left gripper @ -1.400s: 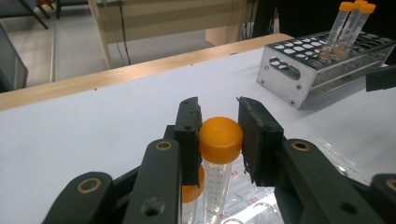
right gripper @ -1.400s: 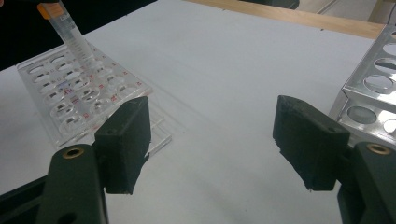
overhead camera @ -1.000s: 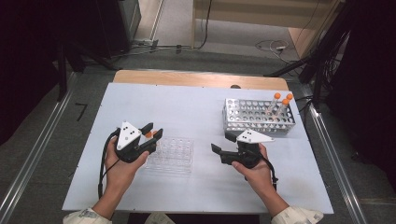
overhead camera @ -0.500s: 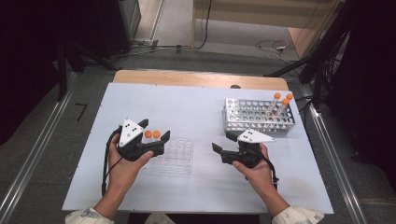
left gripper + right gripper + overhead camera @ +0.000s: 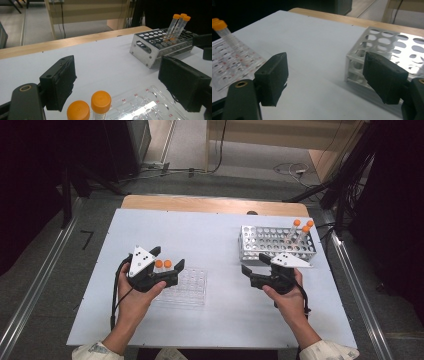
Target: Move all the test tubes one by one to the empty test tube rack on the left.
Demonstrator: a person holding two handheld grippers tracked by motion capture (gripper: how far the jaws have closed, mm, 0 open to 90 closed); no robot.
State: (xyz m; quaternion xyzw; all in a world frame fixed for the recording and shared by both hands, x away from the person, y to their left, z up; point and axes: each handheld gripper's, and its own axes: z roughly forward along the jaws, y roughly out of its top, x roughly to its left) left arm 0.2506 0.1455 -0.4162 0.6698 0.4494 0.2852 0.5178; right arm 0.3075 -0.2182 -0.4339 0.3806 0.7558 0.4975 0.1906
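The left hand-held gripper point(image 5: 167, 265) hovers with jaws spread wide over the clear plastic rack point(image 5: 189, 287), two orange-capped tubes point(image 5: 100, 103) standing upright between its jaws. The right hand-held gripper point(image 5: 254, 268), likewise released, sits just beside the perforated metal rack point(image 5: 272, 243) holding three slanted orange-capped tubes point(image 5: 300, 231) on the white table point(image 5: 200, 230).

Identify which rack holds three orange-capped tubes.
The metal rack at the far right: three tubes lean in it. The clear rack by the left gripper holds two.

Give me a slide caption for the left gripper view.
Open tongs over two orange-capped tubes in a clear rack, metal rack beyond.
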